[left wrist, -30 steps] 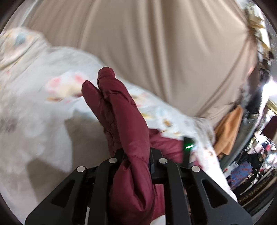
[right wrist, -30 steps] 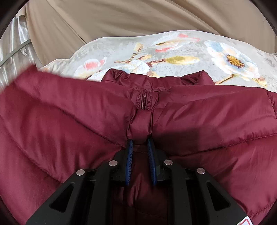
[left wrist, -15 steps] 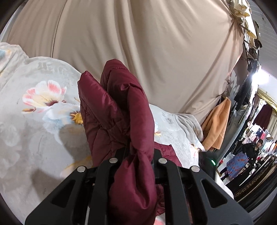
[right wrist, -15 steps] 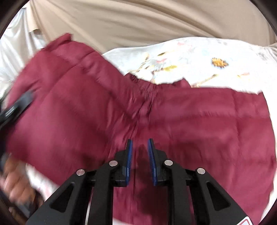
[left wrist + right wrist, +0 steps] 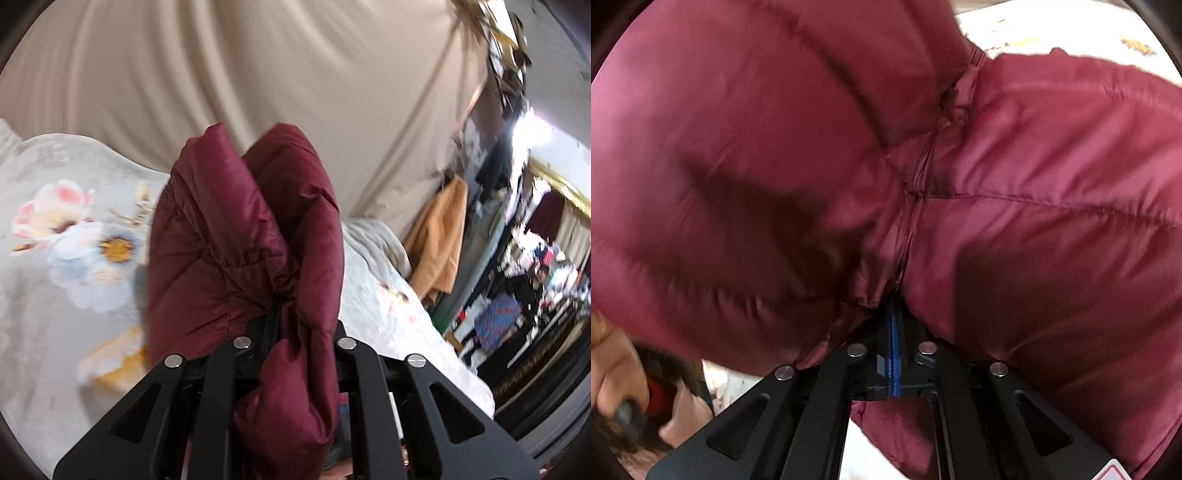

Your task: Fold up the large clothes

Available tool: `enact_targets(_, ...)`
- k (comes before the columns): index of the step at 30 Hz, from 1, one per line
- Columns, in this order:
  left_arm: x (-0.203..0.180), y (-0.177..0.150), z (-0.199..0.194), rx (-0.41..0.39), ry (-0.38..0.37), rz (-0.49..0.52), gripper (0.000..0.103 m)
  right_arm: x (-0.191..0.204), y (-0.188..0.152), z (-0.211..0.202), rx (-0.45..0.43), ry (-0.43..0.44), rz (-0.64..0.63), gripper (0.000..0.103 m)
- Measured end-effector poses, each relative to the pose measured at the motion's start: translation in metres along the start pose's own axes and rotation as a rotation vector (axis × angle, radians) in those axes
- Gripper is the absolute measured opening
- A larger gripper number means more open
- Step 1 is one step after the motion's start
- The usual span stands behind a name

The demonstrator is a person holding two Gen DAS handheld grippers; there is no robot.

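In the left wrist view, a floral bedspread (image 5: 74,258) is seen spread at the far left, printed with a pink flower and a pale blue one, and a beige curtain (image 5: 258,74) is hung behind it. In the middle, a bunched fold of the maroon puffer jacket (image 5: 251,236) is held raised above the bedspread, and the left gripper (image 5: 295,332) is clenched on it, the quilted fabric being squeezed between the two black fingers and spilling out below them. Further right, an orange garment (image 5: 439,236) is seen hanging beyond the bed's edge, and a cluttered, blurred room is visible at the far right.

In the right wrist view, part of a person is glimpsed, blurred, at the lower left corner. The rest of the frame is filled by the maroon puffer jacket (image 5: 1034,184), its centre seam running down toward the fingers. The right gripper (image 5: 893,310) is closed, its blue pads pressed together with a pinch of jacket fabric at the seam caught at their tips. A strip of the bedspread (image 5: 1071,33) is seen at the upper right.
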State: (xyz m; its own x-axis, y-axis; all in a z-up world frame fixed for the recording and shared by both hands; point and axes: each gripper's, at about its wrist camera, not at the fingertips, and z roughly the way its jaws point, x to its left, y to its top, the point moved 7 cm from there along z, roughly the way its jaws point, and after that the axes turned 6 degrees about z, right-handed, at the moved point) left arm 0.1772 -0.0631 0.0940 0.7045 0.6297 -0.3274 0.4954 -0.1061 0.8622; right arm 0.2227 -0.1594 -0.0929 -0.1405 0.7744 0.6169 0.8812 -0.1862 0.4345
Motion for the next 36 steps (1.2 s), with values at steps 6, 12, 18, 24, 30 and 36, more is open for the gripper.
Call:
enact_targets(6, -0.021, -0.006, 0.047, 0.046, -0.002, 0.026, 0.011, -0.010, 0.002, -0.007, -0.010, 0.102, 0.130, 0.000)
enact_targets(12, -0.020, -0.004, 0.051, 0.055, 0.012, 0.022, 0.011, -0.036, -0.024, -0.119, -0.113, -0.067, 0.123, 0.010)
enact_targets(18, -0.024, -0.007, 0.062, 0.072, 0.013, 0.017, 0.011, -0.120, -0.028, -0.221, -0.393, -0.142, 0.336, 0.011)
enact_targets(24, -0.046, -0.010, 0.078, 0.099, 0.021, 0.058, 0.011, -0.140, 0.005, -0.163, -0.254, -0.206, 0.314, 0.010)
enact_targets(30, -0.089, -0.026, 0.119, 0.184, -0.021, 0.131, 0.011, -0.134, 0.011, -0.138, -0.247, -0.196, 0.294, 0.009)
enact_targets(36, -0.102, -0.076, 0.188, 0.357, -0.057, 0.081, 0.008, -0.149, 0.000, -0.147, -0.272, -0.062, 0.400, 0.004)
